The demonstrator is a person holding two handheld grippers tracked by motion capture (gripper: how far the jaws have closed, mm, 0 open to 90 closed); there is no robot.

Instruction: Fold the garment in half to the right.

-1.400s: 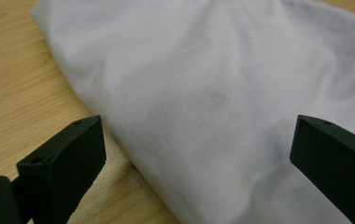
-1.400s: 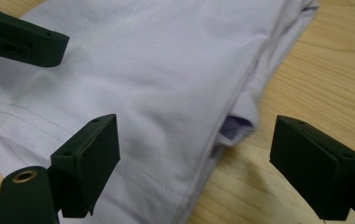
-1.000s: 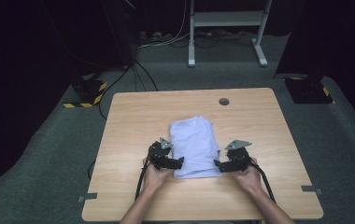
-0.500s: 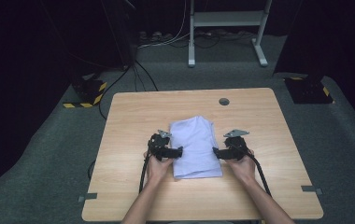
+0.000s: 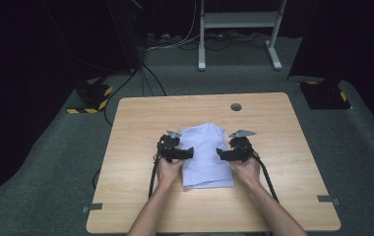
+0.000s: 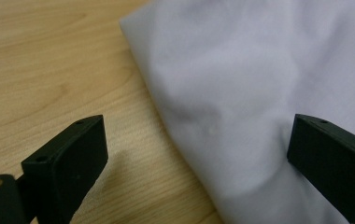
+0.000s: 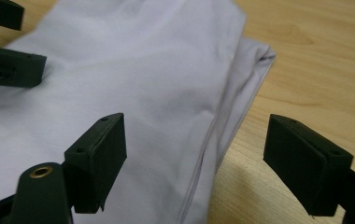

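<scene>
Since the earlier high views both hands have slid up along the sides of the folded white cloth point(image 5: 205, 155), from its near corners to about mid-length; the cloth itself lies where it did, at the middle of the wooden table point(image 5: 140, 118).

Left gripper point(image 5: 182, 153): jaws apart, straddling the cloth's left edge, clamped on nothing. Right gripper point(image 5: 227, 154): jaws have just been closing a little yet stand wide, the right edge between them, pads not pressing.

Step in hand, as I judge it: taking the two side edges for another fold. To do it well, lower each gripper until one pad slips under all the layers, then close, both sides level so the fold stays square.

The right gripper view shows the stacked layers and a seam along the edge point(image 7: 234, 98), with the other gripper's jaws far off across the cloth. The left gripper view shows a soft rounded fold instead point(image 6: 189, 135). The high view alone shows the cloth's whole outline and the grommet hole point(image 5: 235, 106) in the table.
</scene>
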